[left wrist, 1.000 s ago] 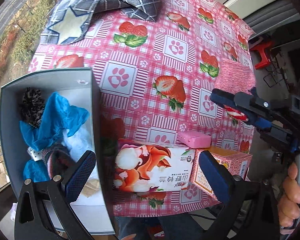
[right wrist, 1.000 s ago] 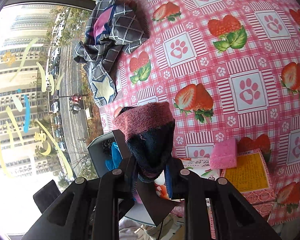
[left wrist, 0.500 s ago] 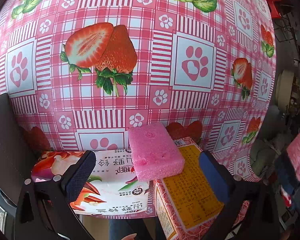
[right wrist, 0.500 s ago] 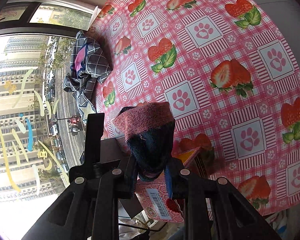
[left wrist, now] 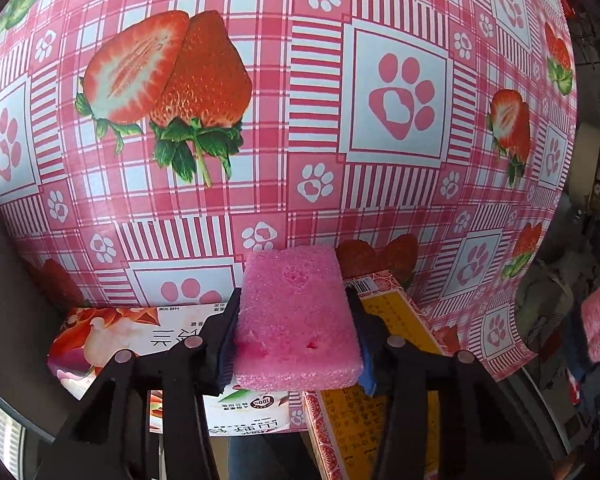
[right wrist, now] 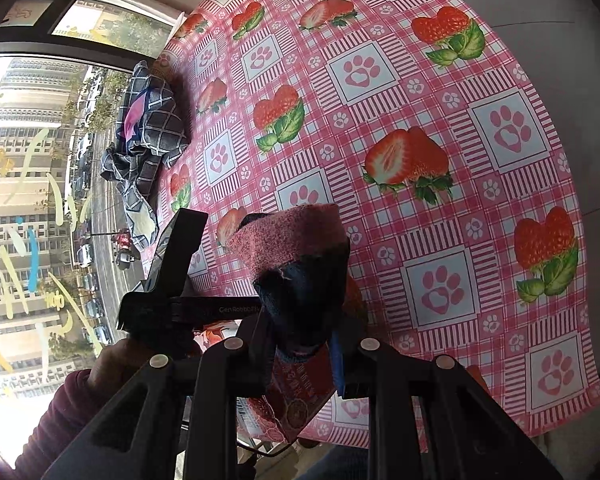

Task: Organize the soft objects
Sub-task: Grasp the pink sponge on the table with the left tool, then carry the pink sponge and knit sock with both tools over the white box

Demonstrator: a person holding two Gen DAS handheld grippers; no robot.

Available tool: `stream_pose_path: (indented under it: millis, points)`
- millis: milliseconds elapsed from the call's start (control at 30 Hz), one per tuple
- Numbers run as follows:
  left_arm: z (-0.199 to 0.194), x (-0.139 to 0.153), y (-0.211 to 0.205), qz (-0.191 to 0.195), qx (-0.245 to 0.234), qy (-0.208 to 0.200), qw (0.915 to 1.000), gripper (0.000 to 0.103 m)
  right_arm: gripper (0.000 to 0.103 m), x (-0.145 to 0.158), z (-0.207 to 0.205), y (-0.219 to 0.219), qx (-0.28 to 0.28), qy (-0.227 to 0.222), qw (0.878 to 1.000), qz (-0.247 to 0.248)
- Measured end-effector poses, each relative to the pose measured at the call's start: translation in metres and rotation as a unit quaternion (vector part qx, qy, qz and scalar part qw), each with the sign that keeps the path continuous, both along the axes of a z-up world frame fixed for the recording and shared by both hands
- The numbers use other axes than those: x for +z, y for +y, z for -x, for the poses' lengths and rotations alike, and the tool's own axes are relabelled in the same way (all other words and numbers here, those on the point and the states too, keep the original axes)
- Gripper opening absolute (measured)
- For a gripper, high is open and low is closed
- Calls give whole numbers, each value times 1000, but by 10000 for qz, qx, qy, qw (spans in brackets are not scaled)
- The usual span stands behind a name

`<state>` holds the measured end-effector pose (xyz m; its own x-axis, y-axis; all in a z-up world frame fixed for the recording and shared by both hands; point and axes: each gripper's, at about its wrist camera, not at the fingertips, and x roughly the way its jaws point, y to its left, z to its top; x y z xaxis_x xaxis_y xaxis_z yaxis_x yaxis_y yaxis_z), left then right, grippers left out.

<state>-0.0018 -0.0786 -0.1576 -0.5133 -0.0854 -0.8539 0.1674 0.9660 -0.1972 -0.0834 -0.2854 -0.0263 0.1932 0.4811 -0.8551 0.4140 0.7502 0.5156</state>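
Resting on two cartons (left wrist: pixel 384 360), the pink sponge (left wrist: pixel 296 320) sits pinched in the left tool (left wrist: pixel 296 344); the right tool (right wrist: pixel 300 340) clamps a sock (right wrist: pixel 300 264).

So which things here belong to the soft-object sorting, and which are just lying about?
Part of the job:
pink sponge, clamped in left gripper
dark sock, clamped in right gripper
plaid cloth

Lying about:
floral box
red-and-yellow box
strawberry tablecloth

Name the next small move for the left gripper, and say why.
Probably lift straight up. The left gripper is shut on the pink rectangular foam sponge, which seems to sit over two printed cardboard boxes; raising it first should avoid dragging them.
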Motion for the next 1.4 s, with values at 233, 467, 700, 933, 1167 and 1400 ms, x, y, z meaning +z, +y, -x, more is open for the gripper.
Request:
stream_pose_path:
  millis: [233, 467, 700, 933, 1167, 1400]
  points:
    - [-16, 59, -3, 31, -195, -1687, 9855, 51, 24, 5, 6, -4, 124, -97, 9985, 516]
    - [-6, 116, -17, -79, -671, -3108, 9481, 51, 24, 7, 17, -4, 154, -67, 9962, 857]
    - [15, 150, -37, 35, -956, -3696, 9242, 51, 24, 14, 31, -7, 138, -27, 9928, 1187]
    - [34, 175, -43, 249, -1066, -3921, 9134, 51, 24, 23, 44, -10, 62, -9, 9898, 1424]
    - [62, 199, -47, 615, -1205, -4119, 9011, 51, 23, 31, 60, -5, 71, -13, 9868, 1618]
    - [88, 217, -27, 753, -1081, -4219, 8970, 51, 23, 42, 73, 12, 195, -81, 9847, 1727]
